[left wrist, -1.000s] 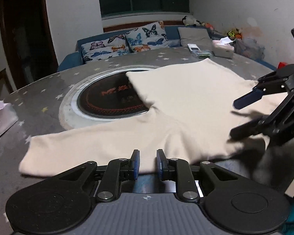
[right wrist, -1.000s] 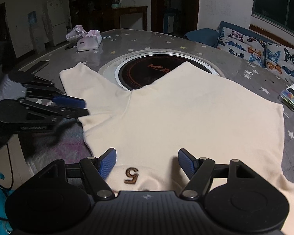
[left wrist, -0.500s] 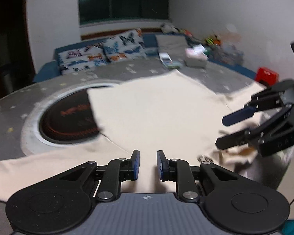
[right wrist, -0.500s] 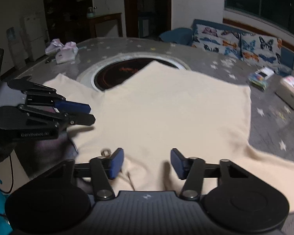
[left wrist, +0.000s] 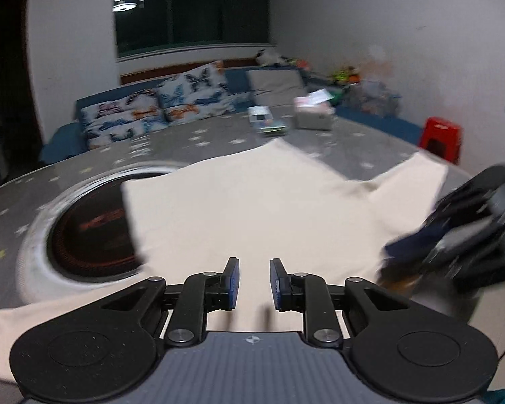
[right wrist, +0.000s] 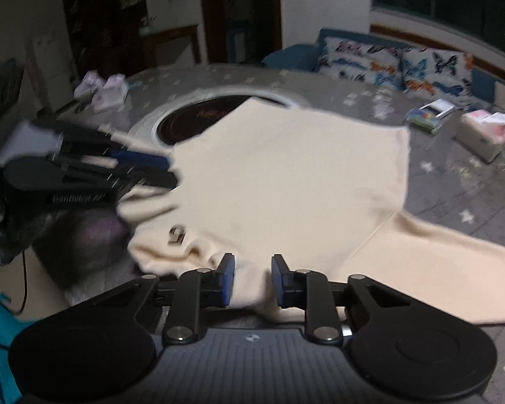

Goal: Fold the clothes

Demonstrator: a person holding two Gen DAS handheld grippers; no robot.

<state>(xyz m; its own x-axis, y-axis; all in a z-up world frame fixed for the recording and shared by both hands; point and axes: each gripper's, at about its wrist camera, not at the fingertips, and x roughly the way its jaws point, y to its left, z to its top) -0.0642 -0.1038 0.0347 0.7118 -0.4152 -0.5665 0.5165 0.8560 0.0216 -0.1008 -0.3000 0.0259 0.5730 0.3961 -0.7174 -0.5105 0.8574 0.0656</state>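
A cream long-sleeved top lies spread on the round grey star-patterned table, partly over the round inset. It also shows in the right wrist view, with a small dark mark near the collar. My left gripper sits low over the near edge of the top, jaws narrowly apart with cloth between them. My right gripper has its jaws narrowed around a bunched fold of the collar edge. Each gripper shows blurred in the other's view.
A dark round inset with a pale rim sits in the table. A tissue box and a small packet stand at the far side. Another tissue pack lies far left. A sofa with butterfly cushions and a red stool stand behind.
Both grippers have swung to the right along the near edge. The right gripper's jaws have narrowed from wide open onto the collar edge, which is now bunched and lifted.
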